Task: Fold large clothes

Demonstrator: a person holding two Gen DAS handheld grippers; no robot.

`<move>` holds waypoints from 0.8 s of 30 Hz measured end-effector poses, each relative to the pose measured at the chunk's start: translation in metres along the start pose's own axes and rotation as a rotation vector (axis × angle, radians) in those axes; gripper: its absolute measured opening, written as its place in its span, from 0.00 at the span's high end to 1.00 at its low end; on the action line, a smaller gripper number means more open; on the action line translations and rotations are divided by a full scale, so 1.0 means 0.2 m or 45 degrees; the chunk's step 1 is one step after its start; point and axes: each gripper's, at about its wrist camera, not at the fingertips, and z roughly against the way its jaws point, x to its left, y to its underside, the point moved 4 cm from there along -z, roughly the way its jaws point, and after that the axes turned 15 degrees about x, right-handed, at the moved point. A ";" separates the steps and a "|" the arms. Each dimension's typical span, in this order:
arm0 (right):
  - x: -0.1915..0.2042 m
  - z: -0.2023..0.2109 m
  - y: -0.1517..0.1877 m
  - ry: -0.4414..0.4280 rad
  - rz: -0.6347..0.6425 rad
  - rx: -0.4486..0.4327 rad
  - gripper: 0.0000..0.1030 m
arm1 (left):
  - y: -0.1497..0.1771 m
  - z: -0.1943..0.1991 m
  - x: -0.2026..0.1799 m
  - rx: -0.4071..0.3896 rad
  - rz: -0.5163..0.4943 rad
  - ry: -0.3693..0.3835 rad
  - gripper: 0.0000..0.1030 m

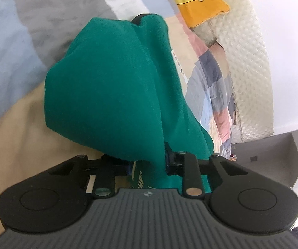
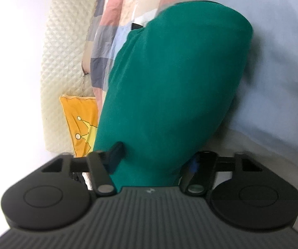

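Both grippers, left (image 1: 149, 161) and right (image 2: 155, 161), pinch bunched green cloth (image 1: 111, 87) over the patchwork bedspread (image 1: 217, 87).

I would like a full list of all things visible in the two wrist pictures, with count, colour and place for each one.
green garment: one, teal green, bunched in front of both cameras, between the fingers of each gripper.
bed cover: one, pale blue, grey and beige patches, under the garment.
patchwork quilt: one, pink, grey-blue and cream squares, beside the headboard.
yellow cushion: one, yellow-orange with a crown drawing, against the headboard.
headboard: one, cream, quilted, along the wall.
cardboard box: one, grey-brown, open, at the right edge of the left wrist view.
wall: white, behind the headboard.
left gripper: one, black, closed on the garment.
right gripper: one, black, closed on the garment.
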 end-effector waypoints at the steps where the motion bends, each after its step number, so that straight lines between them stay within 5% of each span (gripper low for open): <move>1: 0.01 0.02 0.01 0.010 0.031 -0.001 0.58 | 0.00 0.00 -0.02 -0.008 -0.030 -0.010 0.72; 11: 0.10 0.12 0.07 -0.005 0.227 -0.022 0.85 | 0.18 0.23 -0.14 -0.175 -0.398 -0.115 0.87; 15: 0.16 0.15 0.07 0.018 0.301 -0.023 0.89 | 0.21 0.27 -0.11 -0.157 -0.353 -0.069 0.88; 18: 0.12 0.09 -0.01 0.021 0.197 0.029 0.89 | 0.19 0.24 -0.01 -0.077 -0.171 -0.023 0.87; 21: 0.08 0.10 0.02 0.081 0.195 0.054 0.82 | 0.14 0.20 0.10 0.015 -0.025 0.038 0.74; 24: 0.05 0.08 0.02 0.086 0.133 0.068 0.63 | 0.13 0.18 0.16 0.065 0.053 0.073 0.41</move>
